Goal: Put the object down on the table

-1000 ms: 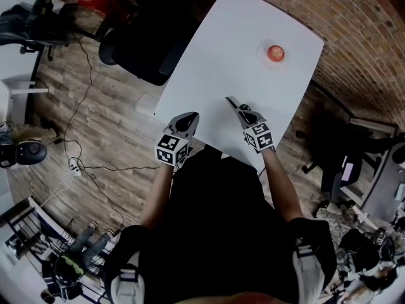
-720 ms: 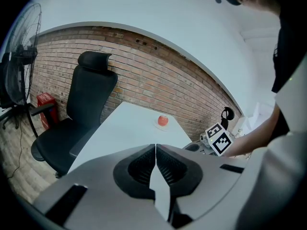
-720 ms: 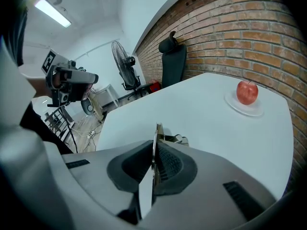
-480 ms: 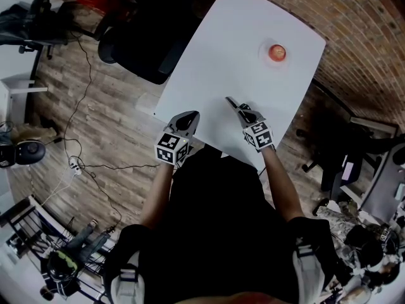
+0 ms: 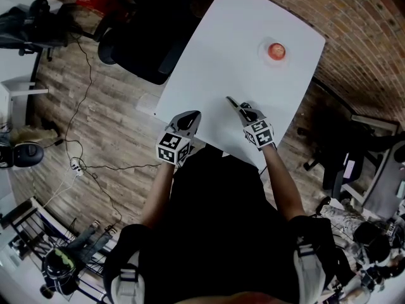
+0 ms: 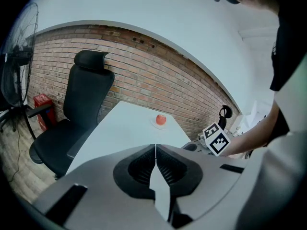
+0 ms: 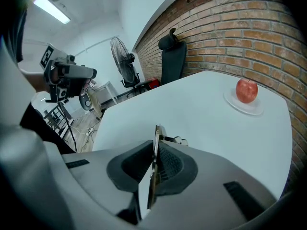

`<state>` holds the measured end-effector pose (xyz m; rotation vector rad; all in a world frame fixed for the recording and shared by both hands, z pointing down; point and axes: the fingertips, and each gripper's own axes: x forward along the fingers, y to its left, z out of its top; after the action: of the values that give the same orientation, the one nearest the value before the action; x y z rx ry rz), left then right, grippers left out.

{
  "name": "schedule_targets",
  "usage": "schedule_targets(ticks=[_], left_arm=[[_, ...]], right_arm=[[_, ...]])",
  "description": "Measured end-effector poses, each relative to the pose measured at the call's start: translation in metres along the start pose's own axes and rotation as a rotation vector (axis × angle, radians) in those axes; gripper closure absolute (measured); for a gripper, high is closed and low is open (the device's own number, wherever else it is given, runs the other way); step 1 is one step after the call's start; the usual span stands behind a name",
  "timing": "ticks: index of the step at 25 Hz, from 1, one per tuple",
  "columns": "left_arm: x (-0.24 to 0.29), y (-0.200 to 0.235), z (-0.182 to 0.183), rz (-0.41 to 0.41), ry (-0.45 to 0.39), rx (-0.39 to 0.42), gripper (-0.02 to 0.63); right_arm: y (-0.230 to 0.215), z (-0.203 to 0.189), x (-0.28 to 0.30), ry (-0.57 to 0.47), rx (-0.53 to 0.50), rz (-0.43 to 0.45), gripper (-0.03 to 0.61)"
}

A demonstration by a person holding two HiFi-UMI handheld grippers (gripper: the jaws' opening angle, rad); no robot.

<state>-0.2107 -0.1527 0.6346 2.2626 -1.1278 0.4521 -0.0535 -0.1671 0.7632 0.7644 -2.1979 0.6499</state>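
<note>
A thin, flat metal tool (image 7: pixel 155 143) stands on edge between the pads of my right gripper (image 7: pixel 153 152), its tip just past the fingertips. The jaws are opening slightly while still touching it. In the head view my right gripper (image 5: pixel 243 111) is low over the near part of the white table (image 5: pixel 234 49), and the tool (image 5: pixel 231 101) sticks out ahead of it. My left gripper (image 5: pixel 188 120) hangs at the table's near-left edge, shut and empty; its closed jaws (image 6: pixel 156 150) point along the table.
A red apple (image 5: pixel 276 50) on a small white plate (image 7: pixel 244 108) sits at the table's far right. A black office chair (image 5: pixel 149 37) stands at the far left edge. A fan (image 7: pixel 123 61), cables and other chairs are on the wooden floor around.
</note>
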Motion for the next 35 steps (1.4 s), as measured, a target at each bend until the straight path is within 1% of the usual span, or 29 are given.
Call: schedule_targets(ticks=[16,25,29,35], left_arm=[[-0.002,0.005,0.0,-0.006,0.0,0.009,0.592],[0.0,0.007,-0.002,-0.005,0.007,0.01,0.592],[0.002,0.008,-0.001,-0.007,0.008,0.008,0.592],[0.0,0.007,-0.003,-0.008,0.014,0.01,0.592]], right_arm=[[-0.009,-0.001,0.006,0.003,0.04,-0.029,0.54],[-0.015,0.001,0.01,-0.005,0.075,-0.021,0.535],[-0.017,0.0,0.013,-0.017,0.128,-0.001,0.535],[-0.018,-0.005,0.014,-0.062,0.267,0.031,0.526]])
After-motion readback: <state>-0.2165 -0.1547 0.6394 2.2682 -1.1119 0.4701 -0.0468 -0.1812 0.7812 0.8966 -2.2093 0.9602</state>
